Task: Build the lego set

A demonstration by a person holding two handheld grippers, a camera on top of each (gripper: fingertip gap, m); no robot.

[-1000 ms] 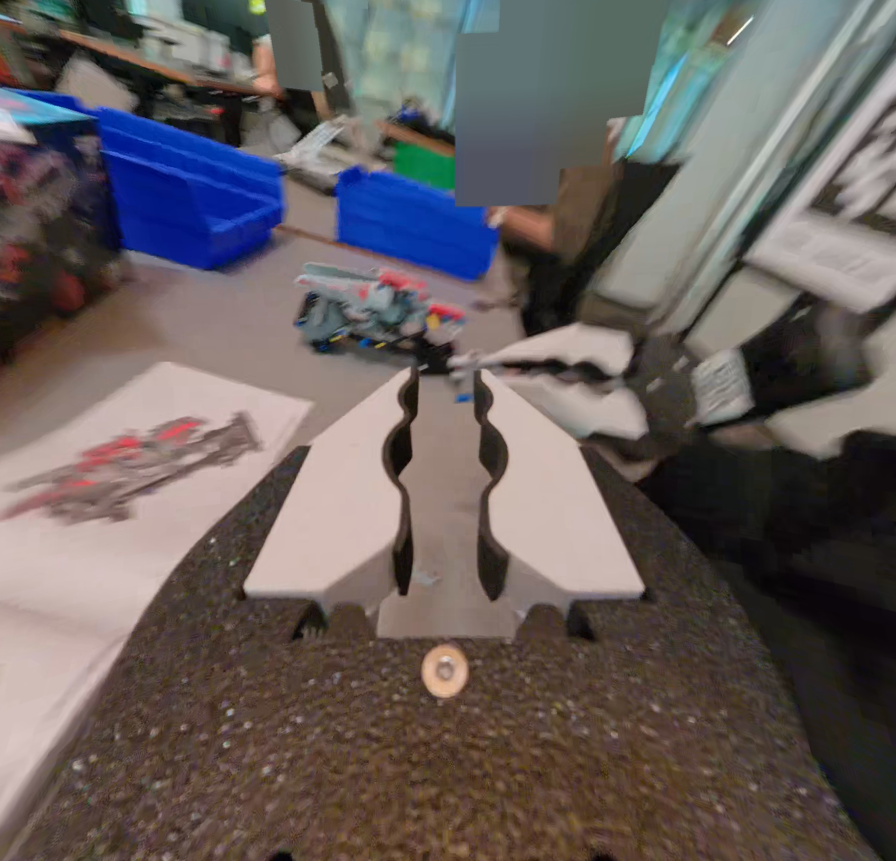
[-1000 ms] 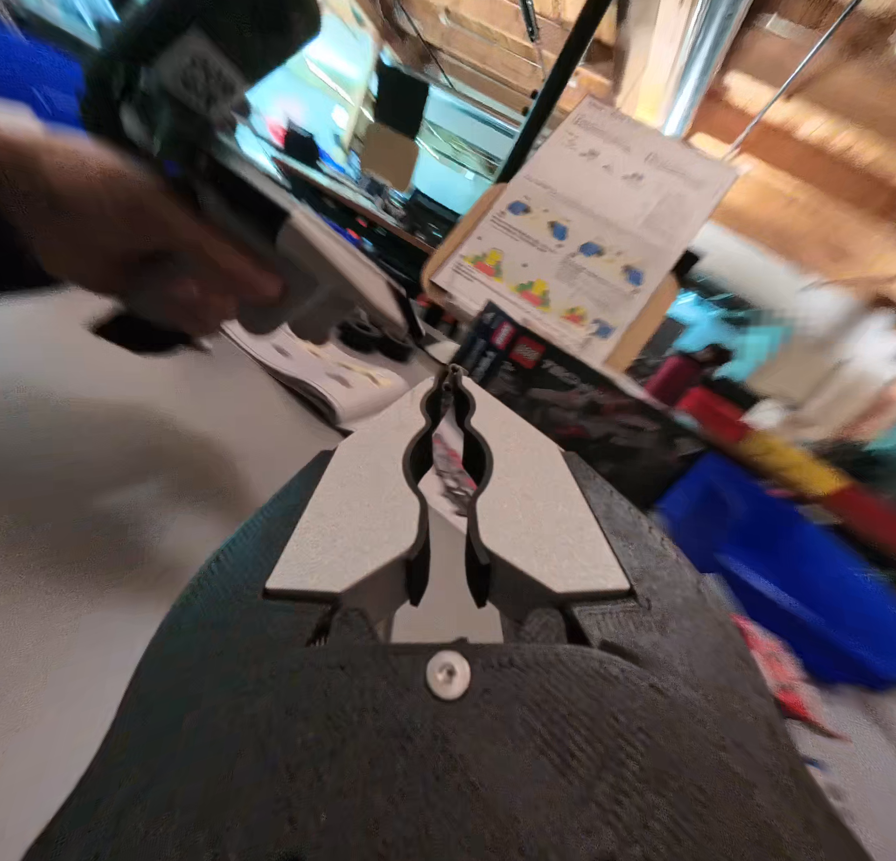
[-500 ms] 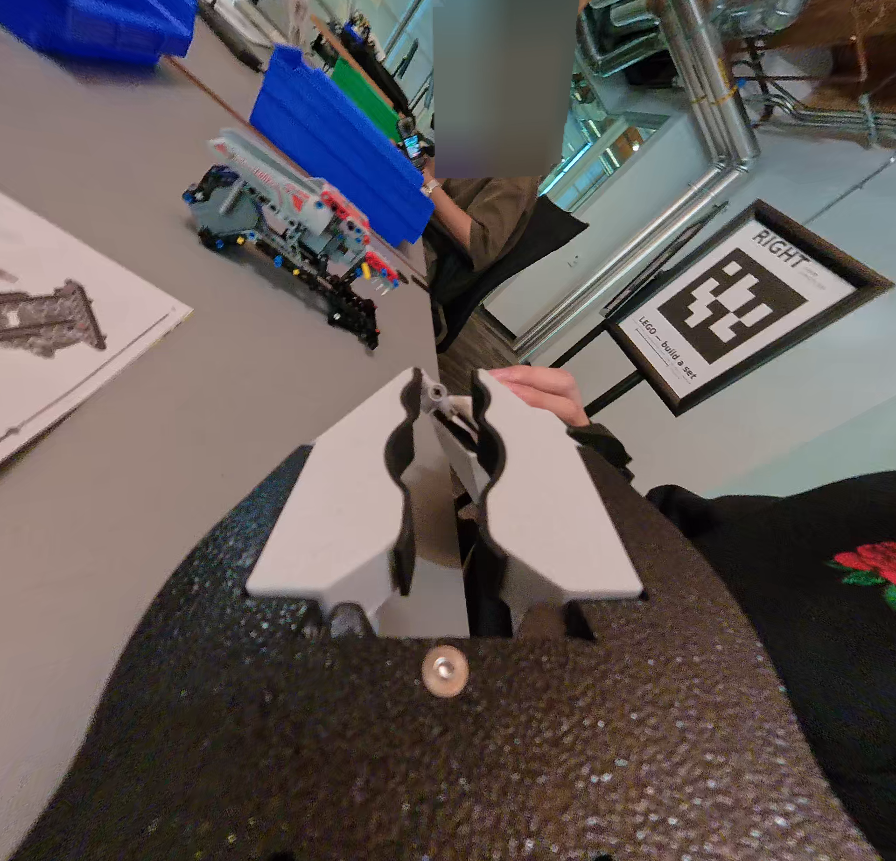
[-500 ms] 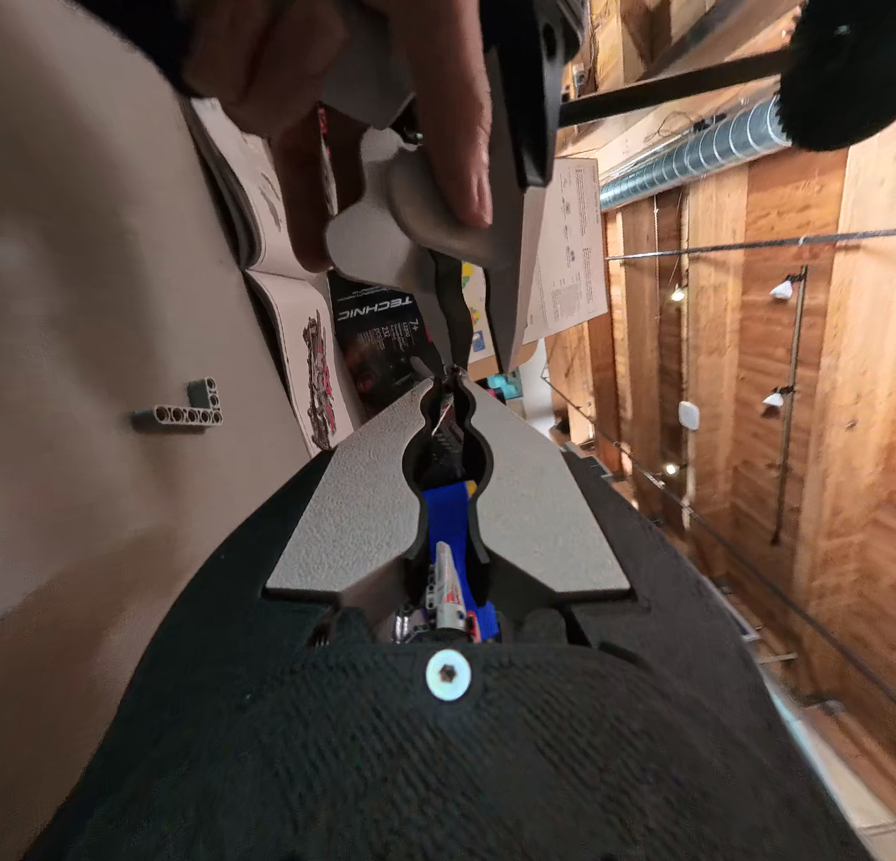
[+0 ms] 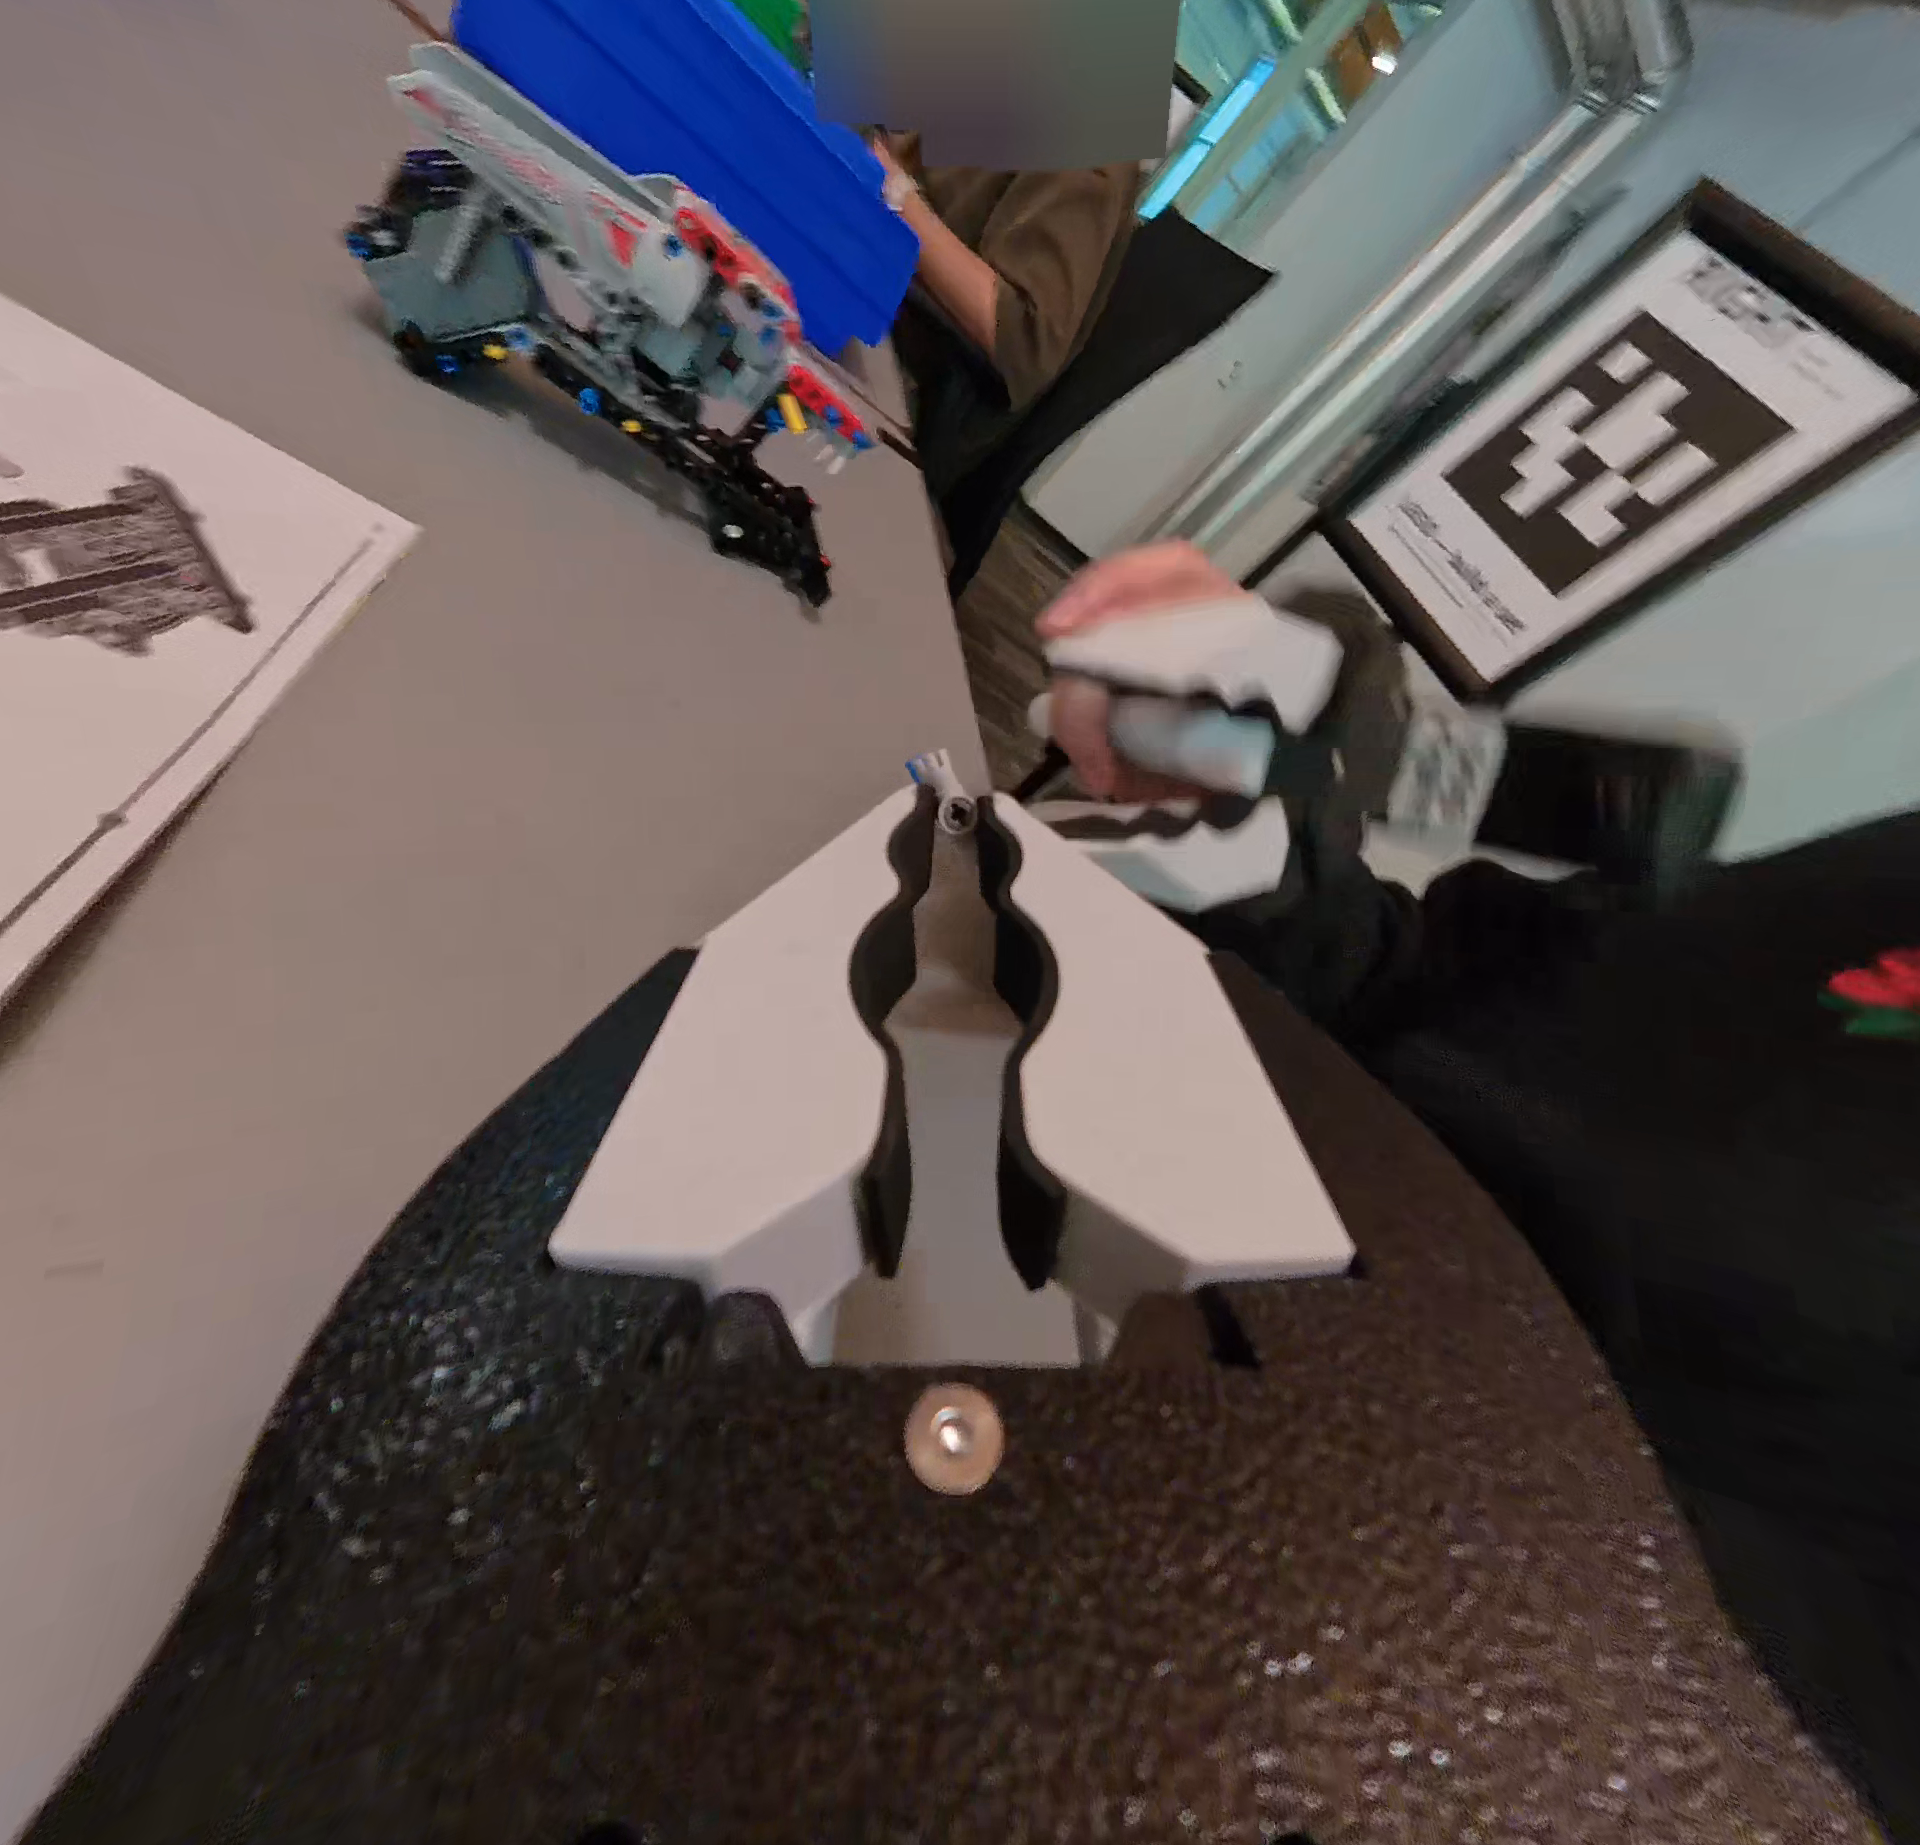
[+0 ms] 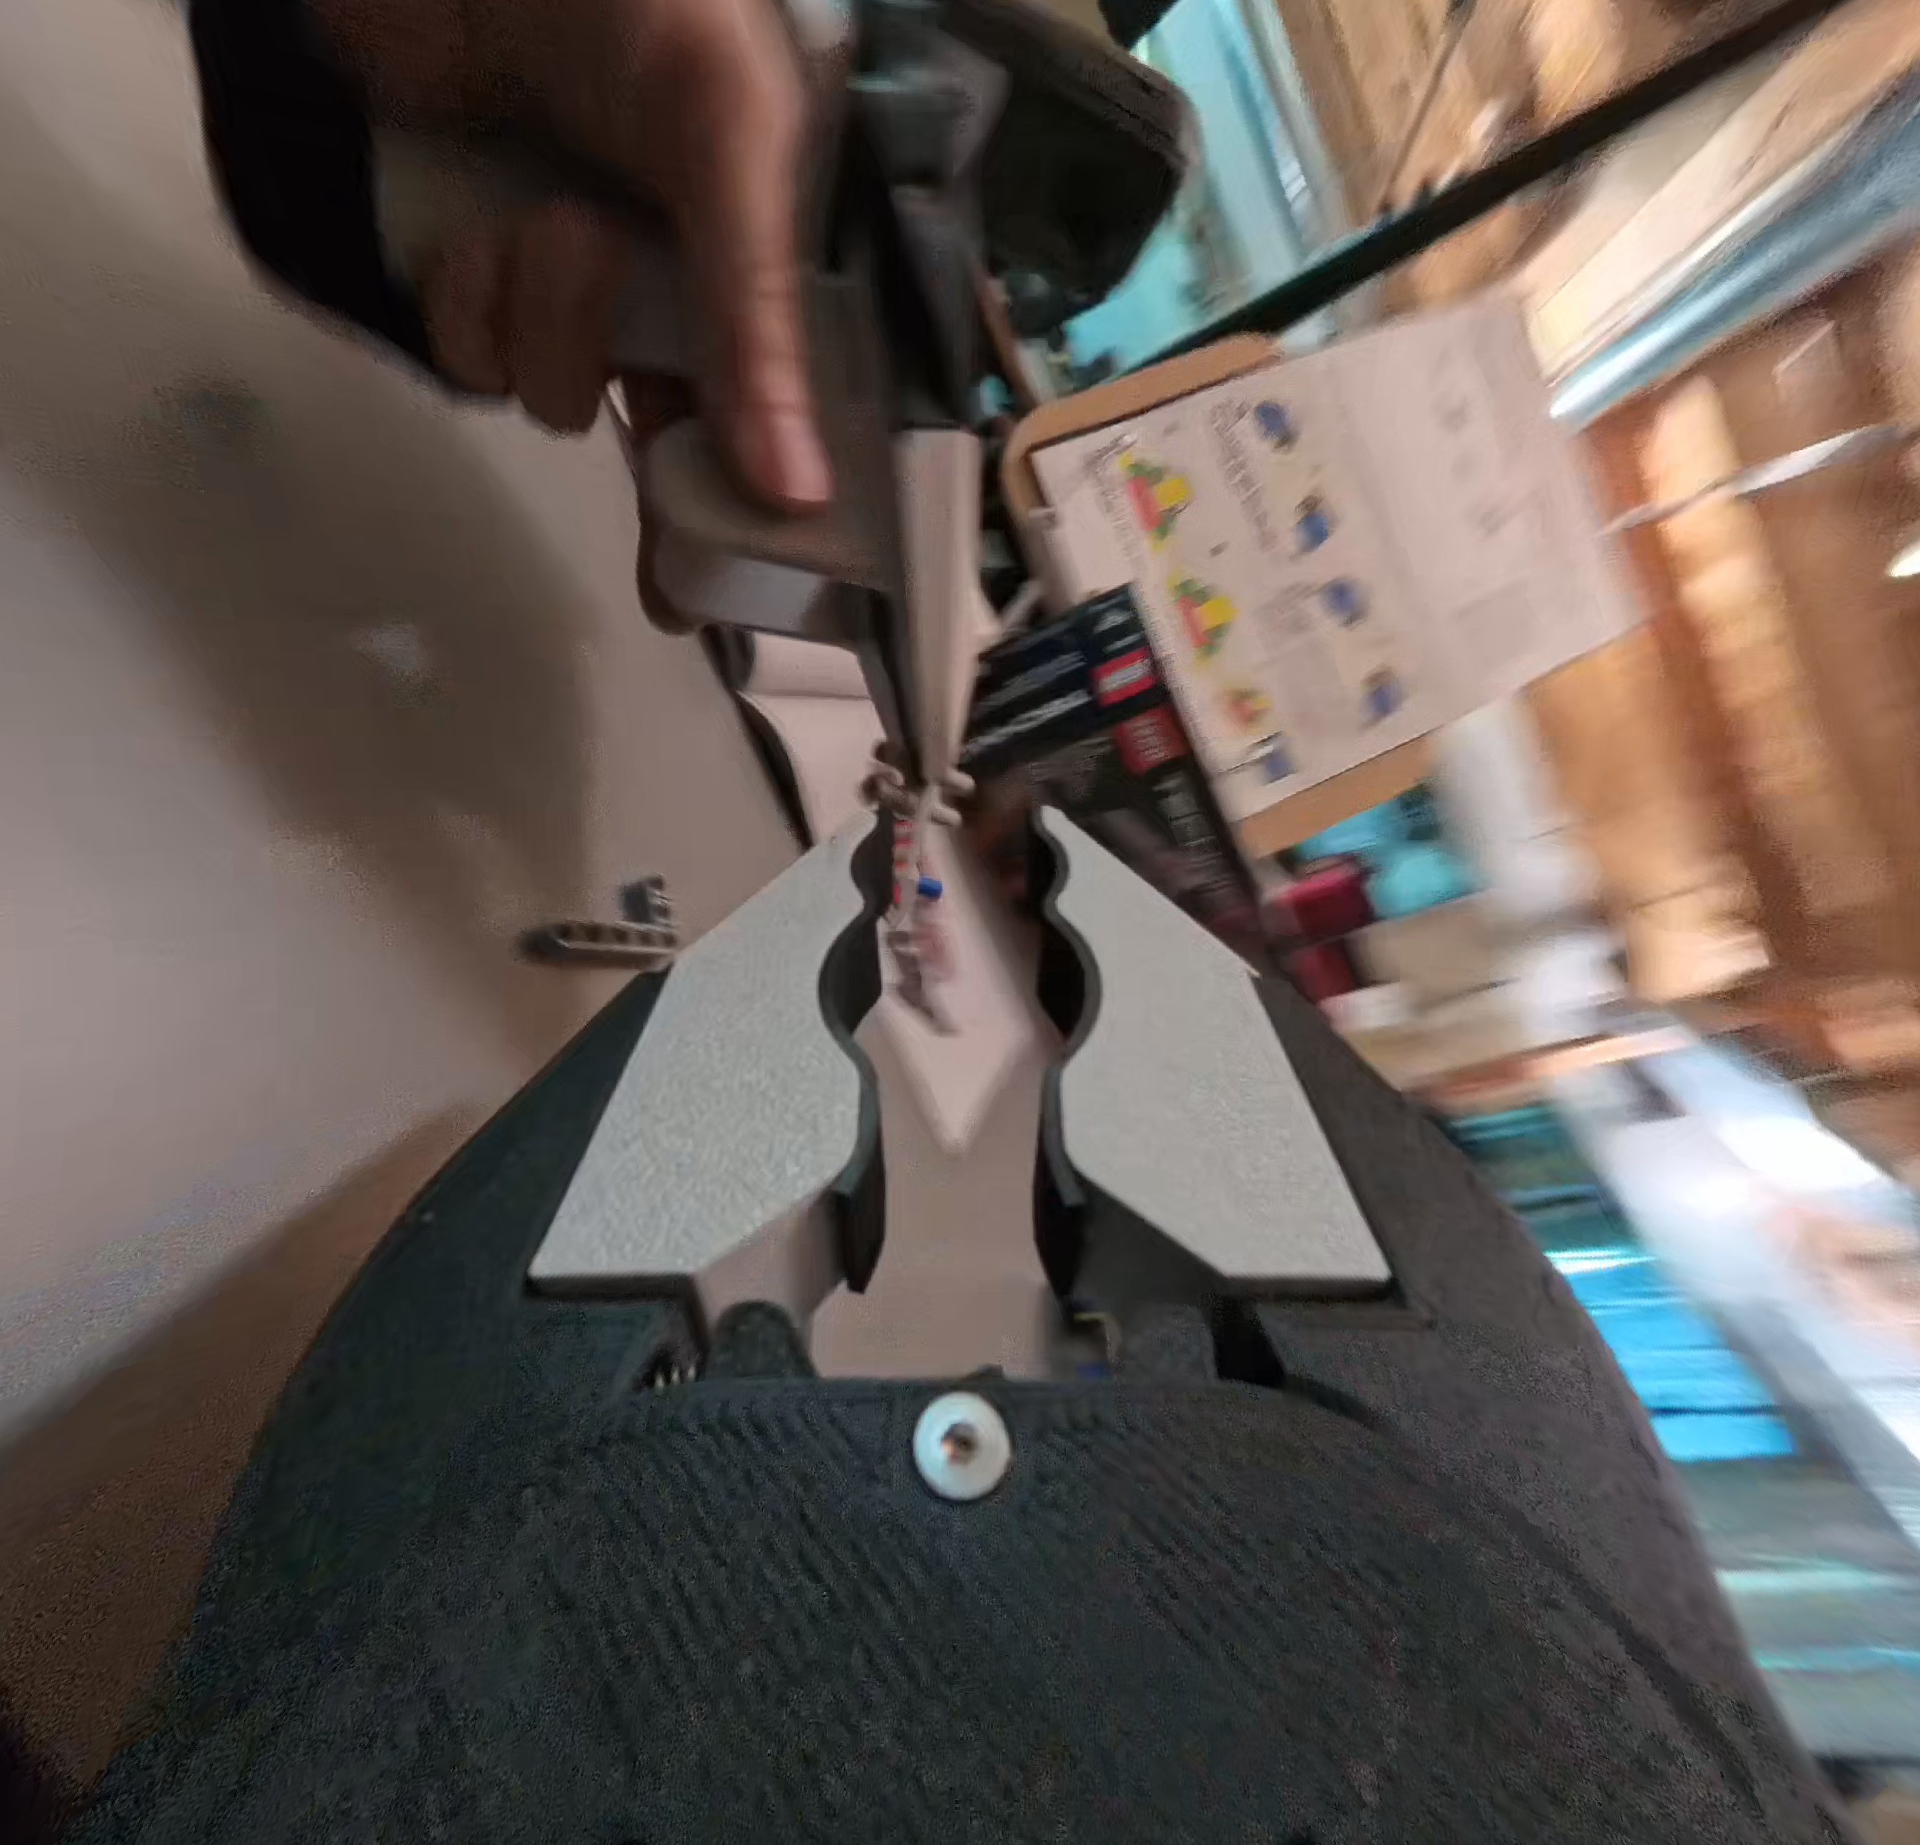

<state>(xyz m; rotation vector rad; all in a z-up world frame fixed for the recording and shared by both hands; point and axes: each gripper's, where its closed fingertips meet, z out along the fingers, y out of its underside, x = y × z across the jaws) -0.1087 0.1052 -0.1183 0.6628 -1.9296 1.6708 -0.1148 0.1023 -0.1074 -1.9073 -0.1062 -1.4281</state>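
Observation:
My left gripper [image 5: 954, 808] is shut on a small grey Lego piece with a blue pin [image 5: 943, 787], pinched at its fingertips above the table edge. My right gripper [image 6: 951, 824] is open with nothing gripped. It faces the left gripper [image 6: 920, 767] tip to tip, very close. In the left wrist view the right gripper [image 5: 1049, 821] sits just right of my fingertips, held by a hand [image 5: 1132, 590]. The half-built grey, red and black Lego model [image 5: 623, 320] stands on the grey table [image 5: 520, 756], far left of the held piece.
An open instruction booklet [image 5: 156, 600] lies at the left. A blue bin [image 5: 675, 102] stands behind the model. A loose grey L-shaped beam [image 6: 603, 928] lies on the table. The dark Lego box [image 6: 1091, 673] and a paper sheet on a board [image 6: 1320, 548] stand behind. Less than 4 cm separates the two grippers' tips.
The right gripper was shut on the small piece and brought it between my left fingers. Now the left gripper has closed on the piece and the right gripper has opened.

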